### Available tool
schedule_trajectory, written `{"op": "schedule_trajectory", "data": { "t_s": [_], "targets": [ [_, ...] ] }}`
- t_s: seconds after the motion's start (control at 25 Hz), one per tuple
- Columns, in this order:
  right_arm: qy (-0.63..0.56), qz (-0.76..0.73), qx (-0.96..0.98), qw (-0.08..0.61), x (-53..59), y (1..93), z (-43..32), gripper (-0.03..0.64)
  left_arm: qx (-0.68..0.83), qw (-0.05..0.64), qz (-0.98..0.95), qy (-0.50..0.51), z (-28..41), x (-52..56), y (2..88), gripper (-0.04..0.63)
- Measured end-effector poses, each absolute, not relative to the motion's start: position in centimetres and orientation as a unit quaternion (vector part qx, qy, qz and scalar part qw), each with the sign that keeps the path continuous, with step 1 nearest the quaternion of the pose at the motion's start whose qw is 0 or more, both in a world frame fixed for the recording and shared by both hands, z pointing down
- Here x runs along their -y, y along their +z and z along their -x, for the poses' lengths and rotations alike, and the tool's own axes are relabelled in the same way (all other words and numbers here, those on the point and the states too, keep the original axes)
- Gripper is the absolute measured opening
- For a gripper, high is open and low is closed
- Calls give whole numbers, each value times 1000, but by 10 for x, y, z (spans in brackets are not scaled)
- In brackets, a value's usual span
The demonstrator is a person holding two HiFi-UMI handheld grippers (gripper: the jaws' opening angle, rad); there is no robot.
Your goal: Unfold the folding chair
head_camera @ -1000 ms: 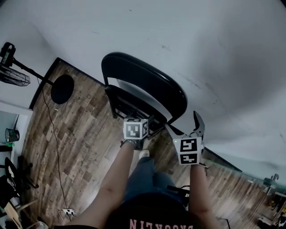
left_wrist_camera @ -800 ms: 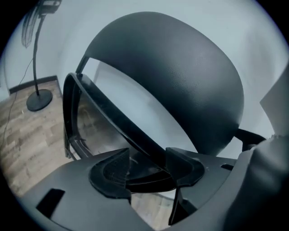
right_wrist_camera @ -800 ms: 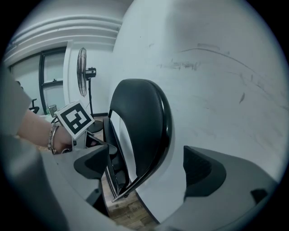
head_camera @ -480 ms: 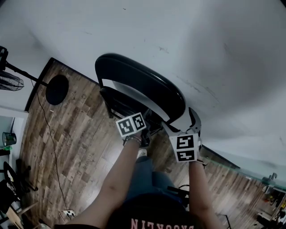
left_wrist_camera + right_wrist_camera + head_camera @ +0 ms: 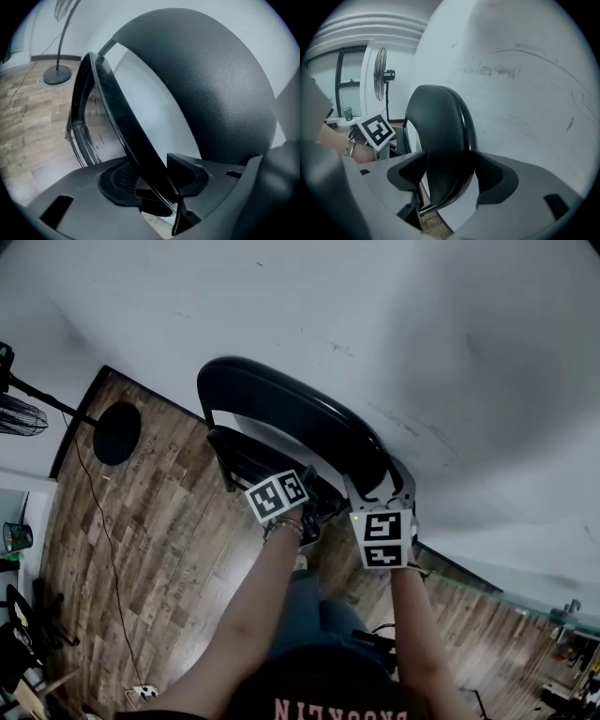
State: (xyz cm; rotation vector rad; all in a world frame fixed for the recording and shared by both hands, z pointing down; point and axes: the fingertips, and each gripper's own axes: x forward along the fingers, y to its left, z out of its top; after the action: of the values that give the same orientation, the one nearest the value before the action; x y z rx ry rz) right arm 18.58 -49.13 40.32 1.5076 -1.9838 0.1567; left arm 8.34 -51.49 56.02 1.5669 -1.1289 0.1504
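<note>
In the head view the black folding chair [image 5: 281, 409] stands folded flat against the white wall [image 5: 441, 343], just ahead of both tools. The left gripper [image 5: 314, 505] has rolled over since a moment ago and now sits low on the near edge of the seat [image 5: 258, 457]. The right gripper [image 5: 380, 486] has moved in over the near corner of the backrest [image 5: 300, 413]. In the left gripper view its jaws have just been closing and are clamped on the thin edge of the folded seat, which runs up and away from the pads. In the right gripper view its jaws have also just been closing and meet the padded backrest on both sides, apparently pressing, though how firmly is hard to read. With both parts held, I judge the chair ready to be pulled open.
</note>
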Motion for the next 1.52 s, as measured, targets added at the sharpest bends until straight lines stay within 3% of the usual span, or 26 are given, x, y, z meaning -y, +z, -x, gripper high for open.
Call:
{"op": "schedule_trajectory", "data": {
  "t_s": [0.12,1.52],
  "targets": [
    [57,-583,744,320,493,402,-188,278,487,569,-660,57,-83,513,559,170],
    [24,-541,789,289,406,373,-149,178,534,545,-646,12,-32,434,547,175]
  ]
}}
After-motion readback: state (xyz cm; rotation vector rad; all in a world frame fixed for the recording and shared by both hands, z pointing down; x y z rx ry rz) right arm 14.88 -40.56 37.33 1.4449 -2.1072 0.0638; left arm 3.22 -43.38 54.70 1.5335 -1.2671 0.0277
